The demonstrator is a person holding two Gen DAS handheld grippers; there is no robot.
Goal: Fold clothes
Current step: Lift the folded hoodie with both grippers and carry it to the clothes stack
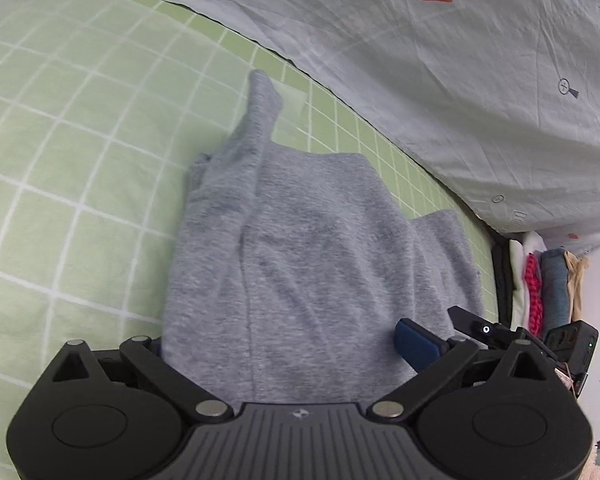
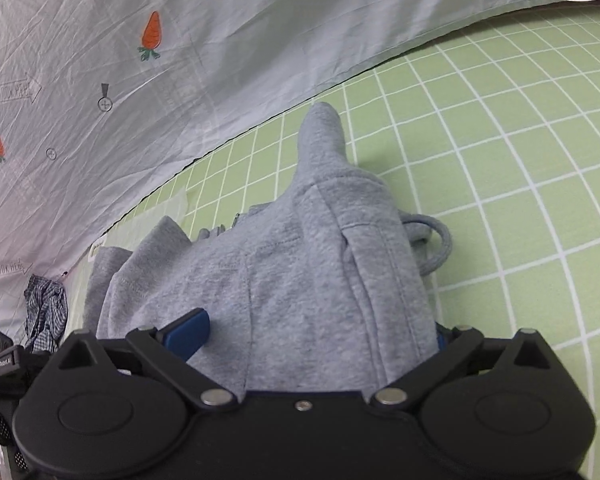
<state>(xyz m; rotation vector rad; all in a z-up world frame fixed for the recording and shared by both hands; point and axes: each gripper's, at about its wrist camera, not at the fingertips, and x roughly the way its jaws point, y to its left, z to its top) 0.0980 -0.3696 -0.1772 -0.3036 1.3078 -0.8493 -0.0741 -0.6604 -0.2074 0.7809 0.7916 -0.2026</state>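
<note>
Laid out on the green checked bed sheet (image 1: 80, 160): a grey fleece garment (image 1: 300, 240), lengthwise away from both cameras, already doubled into a thick, narrow stack. Probably placed so because a soft, flat bed gives room to press each fold down. One narrow end (image 1: 262, 104) pointing toward the white cloth with carrots (image 1: 460, 60) that hangs along the far side of the bed. At the garment's edge in the right wrist view, a loop of drawstring (image 2: 436, 240) spilling onto the sheet.

Left gripper (image 1: 288, 346) at the near edge of the garment, jaws spread wide, not clamped. Only one blue pad (image 1: 416, 344) visible, resting on the fleece; the other hidden below the cloth, so apparently one finger over and one finger under the layer. Right gripper (image 2: 314, 332) much the same: jaws wide apart, the grey stack filling the gap, one blue pad (image 2: 188, 334) on top of the fabric. Seemingly held side by side on the same near hem, so that both corners can be taken together and the edge kept straight. Judged from this: ready to close on the hem and carry it over toward the far end, not yet gripping.

Beside the bed, other clothes (image 1: 552, 284) in a pile, and a blue checked cloth (image 2: 46, 312) by the curtain.
</note>
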